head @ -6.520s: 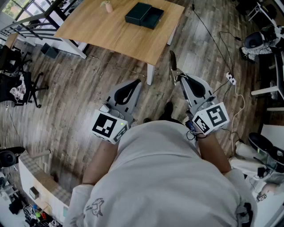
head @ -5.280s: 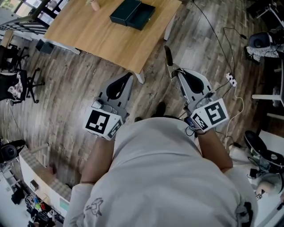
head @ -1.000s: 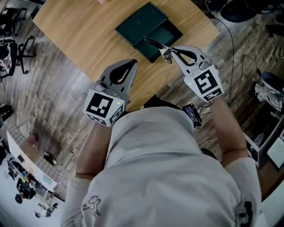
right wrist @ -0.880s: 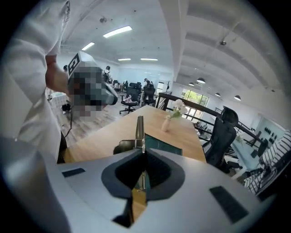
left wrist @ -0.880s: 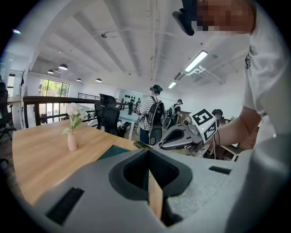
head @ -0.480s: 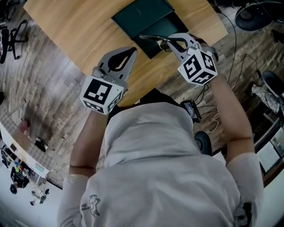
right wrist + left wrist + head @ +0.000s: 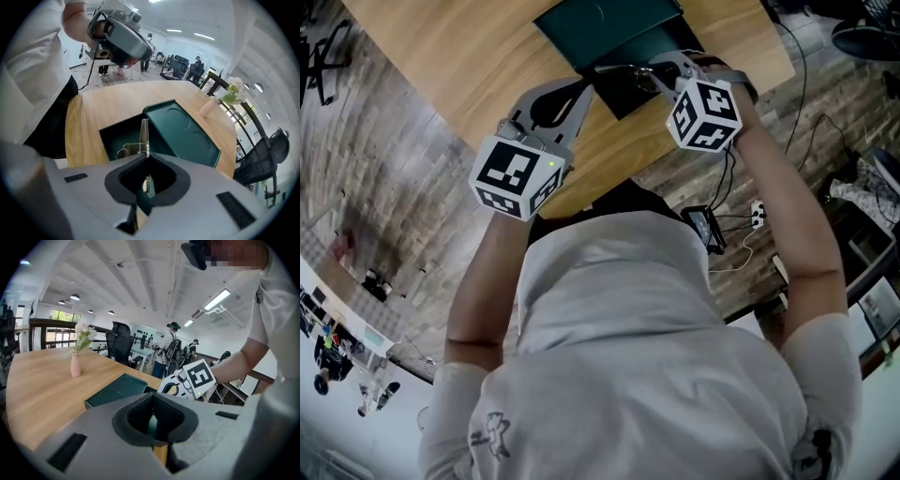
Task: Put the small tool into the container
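There is 1 tabletop (image 7: 93, 108) of pale wood, and on it 1 dark green container (image 7: 111, 138), open, with its 1 lid (image 7: 185, 131) lying flat just beside it and touching its far side; 1 pink vase (image 7: 207, 108) with white flowers stands further off, well apart from both; there are 2 claws and 1 small metal tool (image 7: 145, 136).

The right claw (image 7: 650, 75) is pressed together on the tool, pinching it at the very tips; the tool's thin bright strip sticks straight out past the tips, and a wider bent part of it shows to the left of the strip; in the right gripper view the whole of the tool that shows lies over the open container, inside its outline, near the wall that meets the lid; whether it touches the container's floor I cannot tell; the claw points steeply down at the container from the tabletop's near edge.

The left claw (image 7: 582, 86) has its tips together with nothing between them; it hangs over the tabletop's bare wood, just beside the container's near corner and to the left of the right claw, apart from the tool.

In the left gripper view, several people and office chairs show in the room behind the tabletop.
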Tool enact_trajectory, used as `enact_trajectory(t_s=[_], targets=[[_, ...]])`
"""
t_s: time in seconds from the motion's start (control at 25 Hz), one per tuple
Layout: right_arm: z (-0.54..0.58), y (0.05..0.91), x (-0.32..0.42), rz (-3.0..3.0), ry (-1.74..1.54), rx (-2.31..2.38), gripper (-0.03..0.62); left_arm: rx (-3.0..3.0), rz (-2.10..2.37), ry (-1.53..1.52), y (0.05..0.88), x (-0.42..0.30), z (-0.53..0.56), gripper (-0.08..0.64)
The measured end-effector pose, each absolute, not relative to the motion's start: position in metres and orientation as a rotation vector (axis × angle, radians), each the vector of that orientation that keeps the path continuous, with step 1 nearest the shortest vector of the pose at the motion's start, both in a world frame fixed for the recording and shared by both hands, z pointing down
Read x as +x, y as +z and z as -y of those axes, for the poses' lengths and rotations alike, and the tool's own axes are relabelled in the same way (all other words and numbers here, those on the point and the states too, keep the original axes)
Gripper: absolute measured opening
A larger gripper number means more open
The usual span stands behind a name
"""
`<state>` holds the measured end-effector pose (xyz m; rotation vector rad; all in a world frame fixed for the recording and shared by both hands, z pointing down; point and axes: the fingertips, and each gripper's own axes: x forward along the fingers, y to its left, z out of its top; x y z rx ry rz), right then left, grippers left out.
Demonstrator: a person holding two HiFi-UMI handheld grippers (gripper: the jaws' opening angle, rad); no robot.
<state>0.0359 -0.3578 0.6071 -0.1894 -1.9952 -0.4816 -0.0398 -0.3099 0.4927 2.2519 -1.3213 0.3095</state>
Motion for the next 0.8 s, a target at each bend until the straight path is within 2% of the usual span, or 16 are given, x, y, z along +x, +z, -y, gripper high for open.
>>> enact_trajectory(t_s=[0.36, 0.8], targets=[[0.363, 0.633, 0.011, 1.924, -0.553, -0.203, 0.011, 2.231, 1.303, 0.317, 0.502, -0.048, 0.305, 0.006], [0.368, 0.635, 0.014, 1.901, -0.58, -0.183, 0.022, 2.226, 1.296, 0.317, 0.501, -0.036, 0.301, 0.006]])
